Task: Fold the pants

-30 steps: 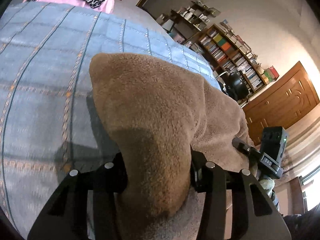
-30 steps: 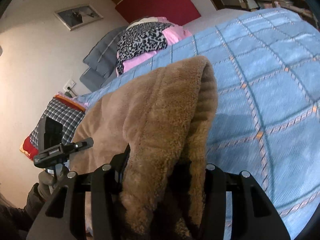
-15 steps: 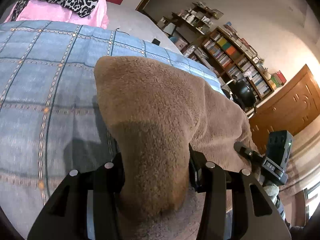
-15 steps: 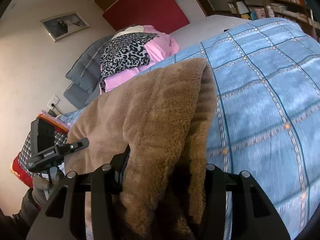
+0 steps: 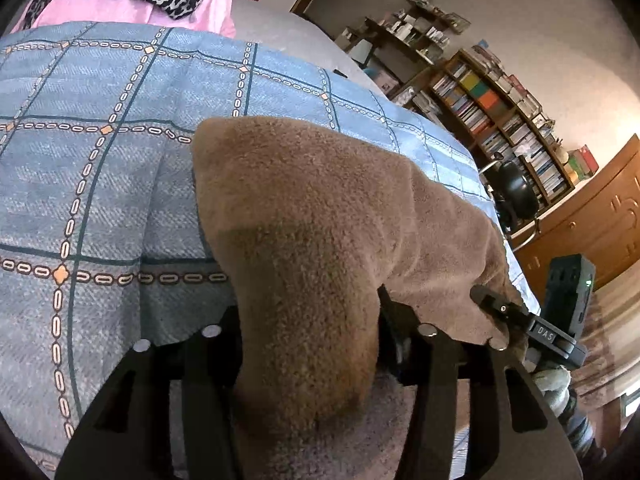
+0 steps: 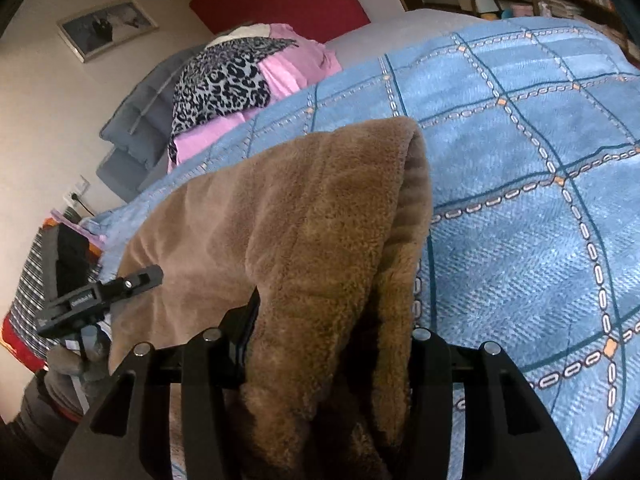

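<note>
Both grippers, left gripper (image 5: 310, 344) and right gripper (image 6: 332, 344), clench the pants (image 5: 320, 220); bulky fleece toward 12 o'clock may slip, skewing the fold.

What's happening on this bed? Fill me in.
A person is folding fuzzy brown pants with a handheld gripper in each hand. The left gripper and the right gripper are each clamped on a bunched end of the fabric, holding it up side by side. The rest of the pants drapes down onto the blue checked bedspread. A leopard-print cloth over pink fabric lies farther up the bed, untouched.
</note>
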Action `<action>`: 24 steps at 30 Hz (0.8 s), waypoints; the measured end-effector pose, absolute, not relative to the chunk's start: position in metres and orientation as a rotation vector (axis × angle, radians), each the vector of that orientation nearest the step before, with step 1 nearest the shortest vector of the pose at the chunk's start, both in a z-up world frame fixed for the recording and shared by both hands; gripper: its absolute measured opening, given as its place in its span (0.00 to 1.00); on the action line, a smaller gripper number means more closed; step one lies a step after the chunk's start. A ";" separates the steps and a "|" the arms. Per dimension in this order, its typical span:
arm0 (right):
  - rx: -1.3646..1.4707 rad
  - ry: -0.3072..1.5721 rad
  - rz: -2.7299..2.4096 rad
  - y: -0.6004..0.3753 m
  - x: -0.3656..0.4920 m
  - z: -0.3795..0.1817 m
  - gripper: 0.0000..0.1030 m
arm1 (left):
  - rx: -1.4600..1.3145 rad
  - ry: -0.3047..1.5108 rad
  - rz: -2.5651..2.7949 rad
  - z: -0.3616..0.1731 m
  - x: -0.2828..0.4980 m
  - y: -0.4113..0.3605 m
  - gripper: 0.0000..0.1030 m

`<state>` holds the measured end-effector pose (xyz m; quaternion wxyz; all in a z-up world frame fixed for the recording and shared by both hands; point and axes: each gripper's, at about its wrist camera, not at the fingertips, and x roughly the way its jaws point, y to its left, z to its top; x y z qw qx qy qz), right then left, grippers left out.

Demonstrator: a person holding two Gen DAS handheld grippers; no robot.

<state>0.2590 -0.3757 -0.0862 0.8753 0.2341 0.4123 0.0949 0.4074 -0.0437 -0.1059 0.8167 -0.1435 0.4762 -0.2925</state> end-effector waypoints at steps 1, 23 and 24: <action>0.497 0.862 0.198 -0.378 0.259 -0.090 0.50 | -0.296 1.017 -0.620 -0.108 0.409 -0.044 0.61; 0.144 0.772 -0.130 -0.352 0.190 -0.036 0.60 | -0.031 0.876 -0.457 -0.059 0.336 -0.050 0.87; 0.117 0.778 -0.150 -0.349 0.189 -0.038 0.60 | -0.015 0.875 -0.459 -0.062 0.332 -0.053 0.87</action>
